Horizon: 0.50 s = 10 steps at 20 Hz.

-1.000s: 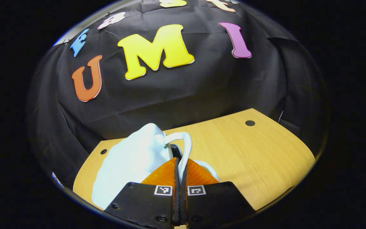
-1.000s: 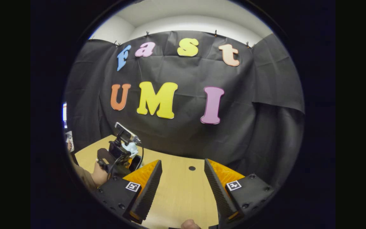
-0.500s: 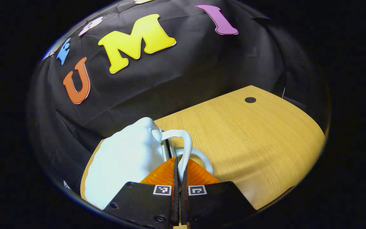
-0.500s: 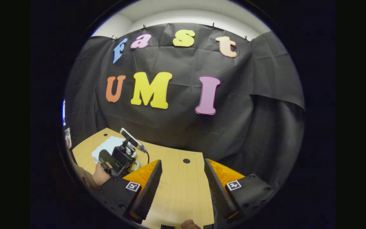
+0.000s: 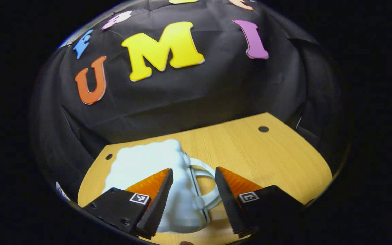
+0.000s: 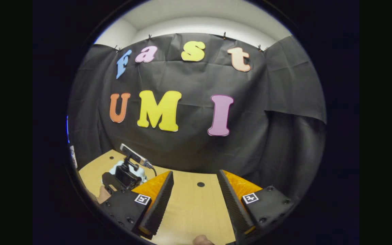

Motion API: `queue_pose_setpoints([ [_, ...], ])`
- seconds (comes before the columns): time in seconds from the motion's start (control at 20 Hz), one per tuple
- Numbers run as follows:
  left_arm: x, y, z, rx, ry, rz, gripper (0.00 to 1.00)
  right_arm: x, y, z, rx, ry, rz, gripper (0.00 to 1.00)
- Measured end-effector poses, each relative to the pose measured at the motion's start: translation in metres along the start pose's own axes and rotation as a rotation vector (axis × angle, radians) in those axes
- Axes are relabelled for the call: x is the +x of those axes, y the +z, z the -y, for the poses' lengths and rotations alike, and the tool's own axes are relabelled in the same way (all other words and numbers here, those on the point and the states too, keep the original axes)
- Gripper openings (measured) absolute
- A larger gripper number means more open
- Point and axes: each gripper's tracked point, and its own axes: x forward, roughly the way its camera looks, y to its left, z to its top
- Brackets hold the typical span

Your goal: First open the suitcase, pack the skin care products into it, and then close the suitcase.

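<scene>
While the left gripper (image 5: 192,200) stood with its fingers spread wide and empty, their black bodies hid the near edge of the pale blue suitcase (image 5: 148,166), which lay flat and shut on the wooden table (image 5: 267,160), its looped handle (image 5: 209,185) between the fingertips. It was glossy, cloud-edged, with no readable writing. In the right gripper view, the right gripper (image 6: 194,197) also gaped, holding nothing, above bare tabletop.

My suitcase (image 5: 155,177) is pale mint all over, handle too. My left gripper (image 5: 192,194) shows orange fingers with black ridged pads, black base, small black-and-white square tags. The table (image 5: 277,160) is light wood grain with dark round holes.
</scene>
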Motion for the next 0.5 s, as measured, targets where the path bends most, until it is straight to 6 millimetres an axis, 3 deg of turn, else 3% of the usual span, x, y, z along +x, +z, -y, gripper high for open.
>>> queue_pose_setpoints([
  [0.1, -0.038, 0.026, -0.021, -0.035, 0.002, 0.064, 0.88, 0.002, 0.004, -0.022, 0.016, 0.000, 0.016, 0.79],
  [0.25, -0.094, 0.058, -0.067, -0.027, 0.042, 0.159, 0.90, 0.007, 0.004, -0.062, 0.035, 0.017, 0.023, 0.79],
  [0.35, -0.124, 0.065, -0.101, -0.039, 0.071, 0.198, 0.91, 0.009, 0.003, -0.090, 0.052, 0.034, 0.022, 0.80],
  [0.5, -0.162, 0.067, -0.135, -0.099, 0.083, 0.215, 0.92, 0.010, 0.003, -0.130, 0.078, 0.071, 0.022, 0.80],
])
